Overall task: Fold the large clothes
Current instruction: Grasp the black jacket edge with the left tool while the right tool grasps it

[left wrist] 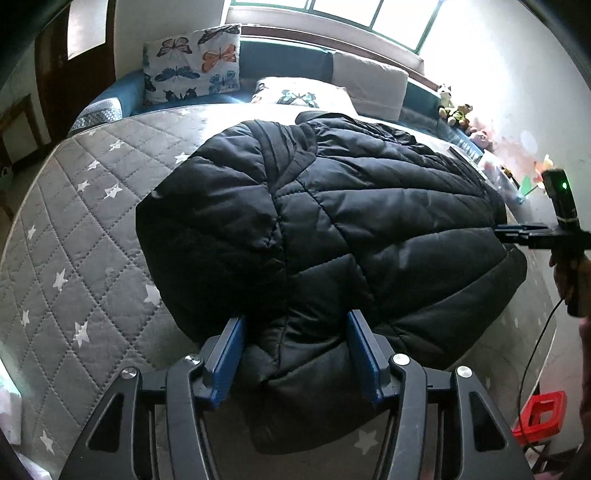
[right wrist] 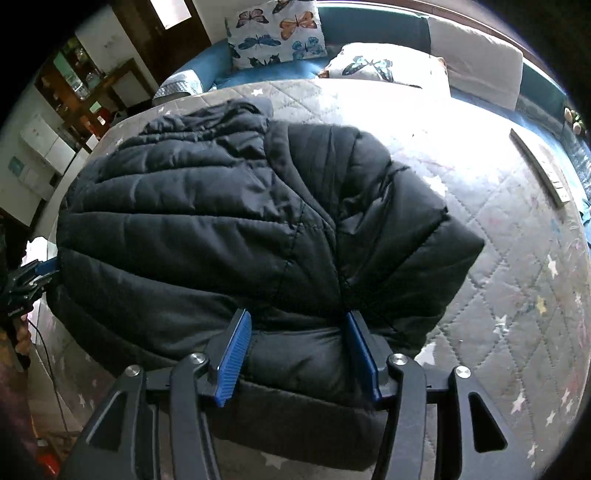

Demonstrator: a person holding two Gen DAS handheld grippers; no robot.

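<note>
Here a big black puffy jacket (left wrist: 314, 229) lies folded on a grey quilt with white stars (left wrist: 74, 229) that covers the bed. The jacket fills the middle of both pictures.

In the left wrist view, the left gripper (left wrist: 295, 354) sits at the bottom middle of the frame. Its two blue pads (left wrist: 227, 363) stand about half open, with the near edge of the jacket bunched up between them. The cloth fills the gap and both pads seem to press on it. The right gripper (left wrist: 517, 234) pokes in from the right edge, touching the jacket's side.

In the right wrist view, the right gripper (right wrist: 299, 350) is at the bottom middle too. Its jaws are about half open and squeeze a thick fold of the jacket's hem.

A butterfly pillow (right wrist: 277, 33) leans at the top of the frame, against a blue headboard (right wrist: 373, 27). A red stool (left wrist: 543, 413) shows at the lower right of the left wrist view.
</note>
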